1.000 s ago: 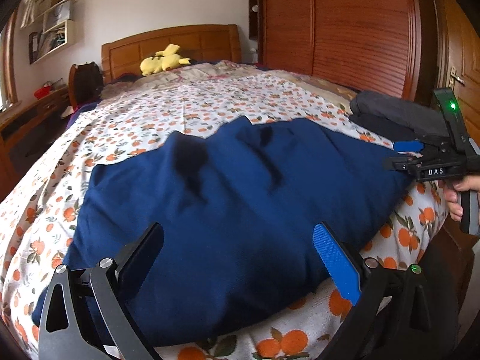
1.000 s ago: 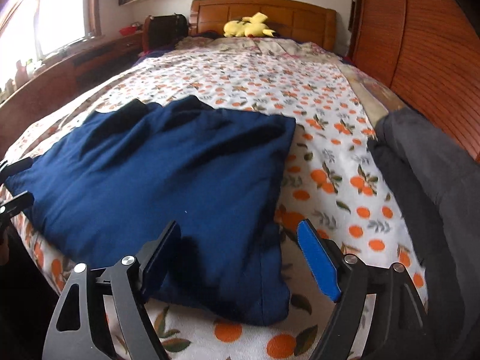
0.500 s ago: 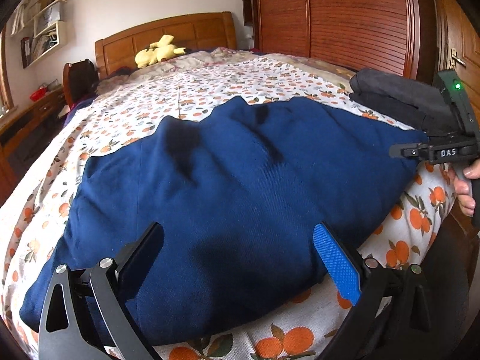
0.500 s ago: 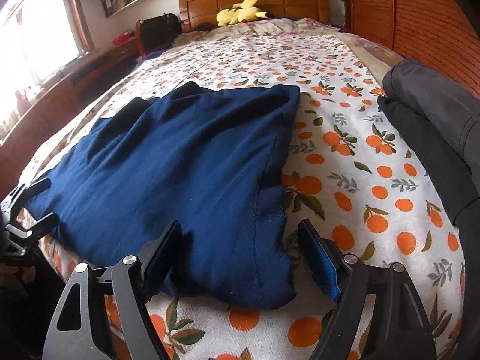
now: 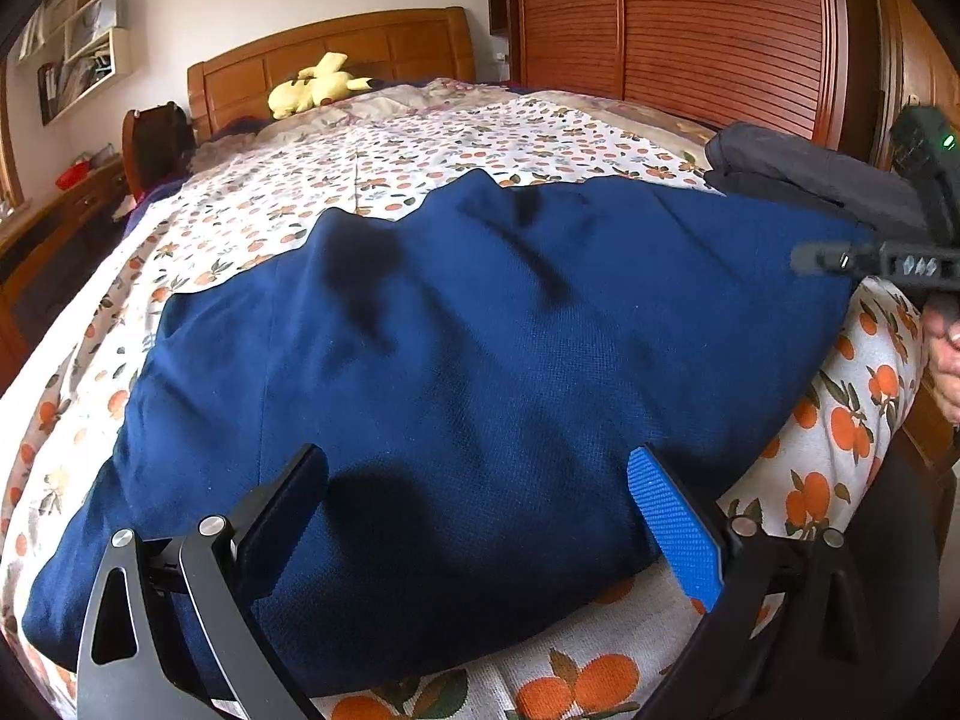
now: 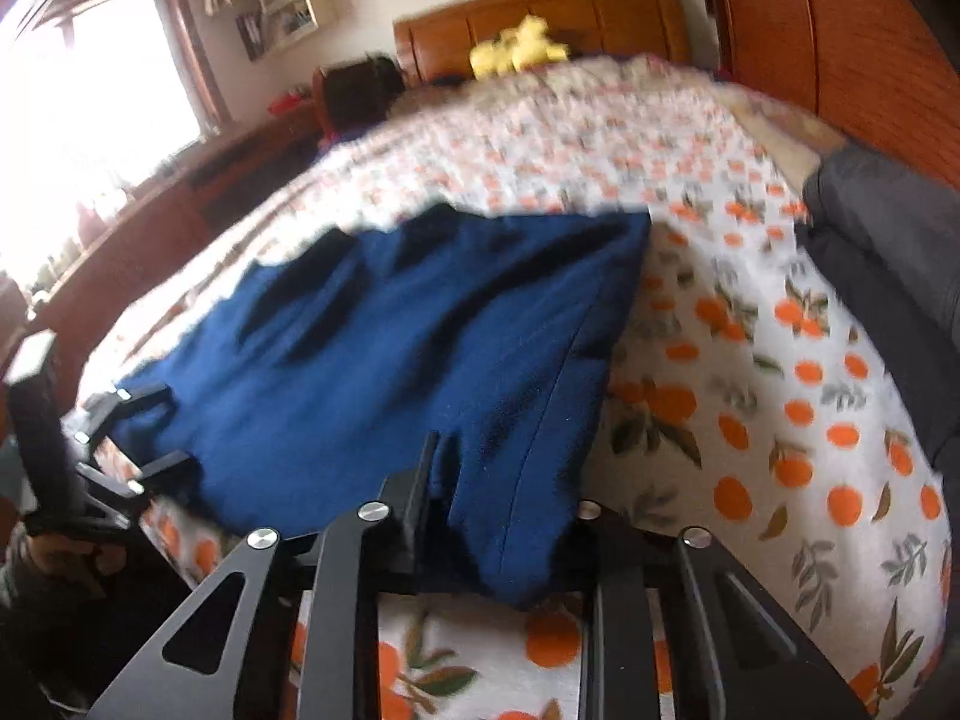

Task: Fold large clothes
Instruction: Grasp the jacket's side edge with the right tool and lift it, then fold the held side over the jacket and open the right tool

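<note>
A large navy blue garment lies spread on the bed's orange-print cover. My left gripper is open, its fingers over the garment's near edge, not gripping it. My right gripper is shut on the garment's near right corner; the cloth bunches between its fingers. The garment also shows in the right wrist view, which is blurred. The right gripper shows at the right edge of the left wrist view, and the left one at the left of the right wrist view.
A dark grey folded garment lies at the bed's right edge beside the wooden wardrobe. A yellow plush toy sits at the headboard. A wooden desk and a window are on the left.
My right gripper has moved forward and closed on the garment's near right corner. My left gripper has moved in over the garment's near edge and stays open.
</note>
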`<state>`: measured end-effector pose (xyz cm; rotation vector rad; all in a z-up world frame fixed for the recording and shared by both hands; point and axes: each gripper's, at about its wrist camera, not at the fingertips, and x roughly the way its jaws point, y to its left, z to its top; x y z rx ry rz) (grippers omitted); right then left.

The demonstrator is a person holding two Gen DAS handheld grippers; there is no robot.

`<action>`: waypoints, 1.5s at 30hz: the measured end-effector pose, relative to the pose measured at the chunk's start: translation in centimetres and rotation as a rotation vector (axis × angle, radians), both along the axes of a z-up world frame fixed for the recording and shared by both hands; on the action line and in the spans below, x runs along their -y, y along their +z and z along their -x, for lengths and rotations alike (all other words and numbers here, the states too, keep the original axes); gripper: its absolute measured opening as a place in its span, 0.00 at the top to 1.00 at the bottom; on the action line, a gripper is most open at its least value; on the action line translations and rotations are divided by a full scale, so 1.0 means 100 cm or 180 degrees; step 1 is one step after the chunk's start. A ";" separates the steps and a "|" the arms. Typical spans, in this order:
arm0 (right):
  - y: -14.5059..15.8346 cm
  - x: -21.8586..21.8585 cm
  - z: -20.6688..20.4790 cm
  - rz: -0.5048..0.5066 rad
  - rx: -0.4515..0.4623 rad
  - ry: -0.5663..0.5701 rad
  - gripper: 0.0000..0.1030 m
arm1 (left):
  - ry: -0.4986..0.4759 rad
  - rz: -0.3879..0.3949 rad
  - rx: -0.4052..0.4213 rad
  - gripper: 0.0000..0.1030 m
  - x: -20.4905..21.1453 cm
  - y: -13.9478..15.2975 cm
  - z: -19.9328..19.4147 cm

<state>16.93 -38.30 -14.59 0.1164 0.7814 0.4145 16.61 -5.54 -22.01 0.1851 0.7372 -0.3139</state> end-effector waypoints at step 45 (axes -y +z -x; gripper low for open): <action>0.070 -0.307 -0.008 0.0099 0.0445 0.1689 0.72 | 0.0921 0.0594 0.0610 0.02 -0.193 0.079 0.081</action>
